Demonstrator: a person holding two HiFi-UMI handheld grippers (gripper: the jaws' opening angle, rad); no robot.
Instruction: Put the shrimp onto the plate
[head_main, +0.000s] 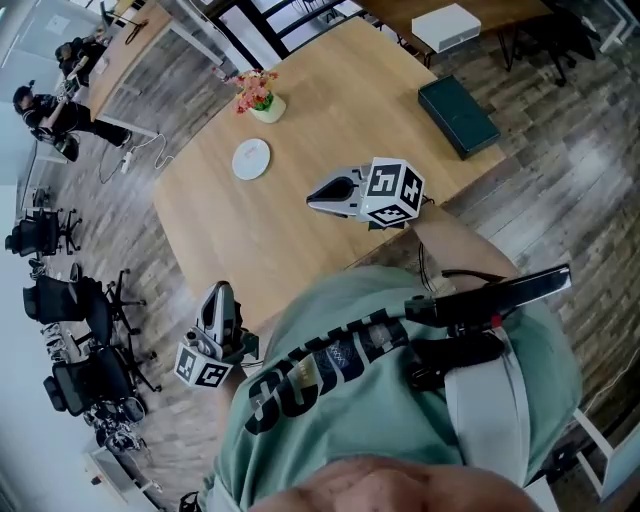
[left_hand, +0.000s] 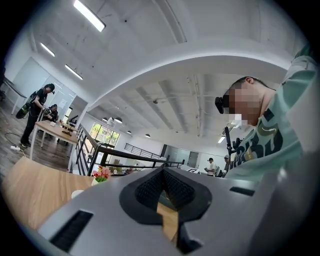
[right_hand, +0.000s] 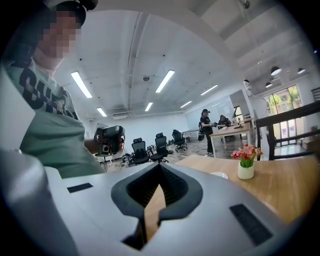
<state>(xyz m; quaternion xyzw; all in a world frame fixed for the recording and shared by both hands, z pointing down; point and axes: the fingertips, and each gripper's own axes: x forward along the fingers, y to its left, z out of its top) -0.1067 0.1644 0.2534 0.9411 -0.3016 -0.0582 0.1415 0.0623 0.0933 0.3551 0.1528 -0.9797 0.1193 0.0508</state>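
On the round wooden table (head_main: 330, 90), a small white plate (head_main: 251, 159) is sitting bare, just beside a white vase of pink and red flowers (head_main: 264, 100) near the far edge. Farther along the tabletop a dark green flat box (head_main: 458, 116) is lying close to the rim, and a white box (head_main: 446, 26) is resting well beyond it. The right gripper (head_main: 312, 199) is hovering over the middle of the table with its marker cube toward the person, its tip pointing toward the plate but well apart from it. Its own view is showing the two jaws pressing together at the tips with nothing between them, only bare wood showing through the slit below. The left gripper (head_main: 219, 290) is hanging at the near edge of the table, beside the person's green shirt (head_main: 380, 400), pointing across the tabletop. Its jaws are likewise meeting at the tips and gripping nothing. The shrimp is not showing clearly in any view, so I cannot tell where it is lying. Other people are standing at desks in the background of the office.
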